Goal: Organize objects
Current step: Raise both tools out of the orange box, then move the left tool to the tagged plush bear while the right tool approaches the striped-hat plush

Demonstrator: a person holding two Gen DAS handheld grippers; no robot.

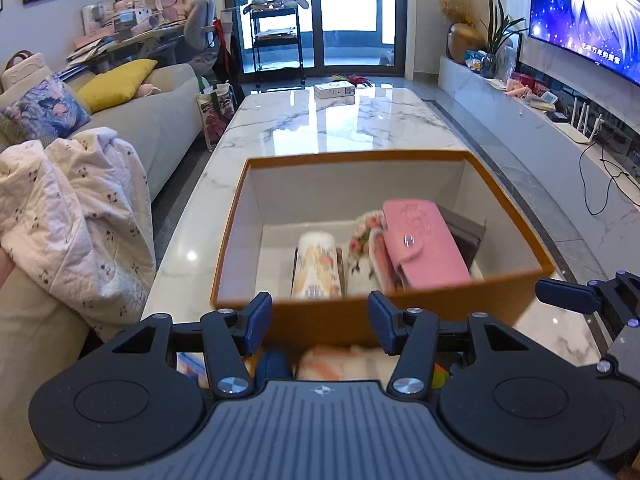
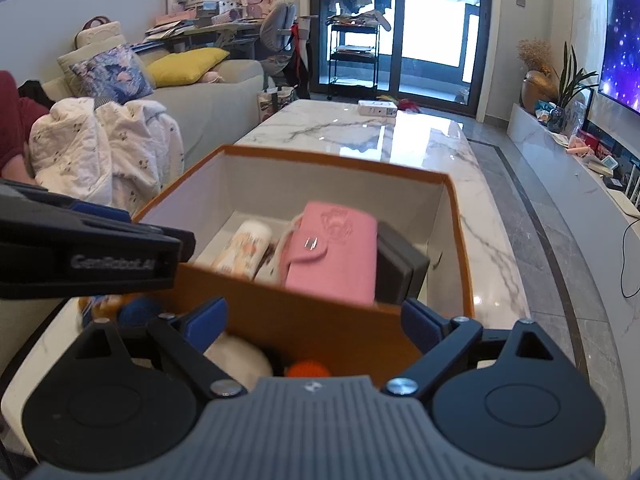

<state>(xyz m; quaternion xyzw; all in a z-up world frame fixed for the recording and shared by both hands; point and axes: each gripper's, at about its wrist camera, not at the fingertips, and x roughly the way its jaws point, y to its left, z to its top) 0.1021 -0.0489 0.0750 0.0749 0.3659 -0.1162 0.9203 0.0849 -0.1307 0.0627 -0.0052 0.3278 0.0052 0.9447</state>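
Observation:
An orange box (image 1: 320, 320) (image 2: 304, 324) with white inner walls stands on the marble table (image 1: 340, 120) (image 2: 400, 136). Inside it lie a pink wallet (image 1: 424, 240) (image 2: 336, 256), a flowered tumbler on its side (image 1: 318, 268) (image 2: 244, 248), a flowered pouch (image 1: 364, 248) and a dark grey case (image 1: 466, 228) (image 2: 400, 268). My left gripper (image 1: 320, 320) hovers before the box's near wall, open, nothing between its pads. My right gripper (image 2: 316, 320) stands wide open at the box's near right corner, also holding nothing. Small soft items lie under both grippers: a blue ball (image 2: 140, 308), an orange ball (image 2: 308, 370), a white plush piece (image 2: 240, 360).
A grey sofa (image 1: 168, 120) with a white quilt (image 1: 80, 208) and cushions runs along the table's left side. A small white box (image 1: 335, 90) sits at the table's far end. A television (image 1: 592, 12) and low console (image 1: 540, 120) line the right wall.

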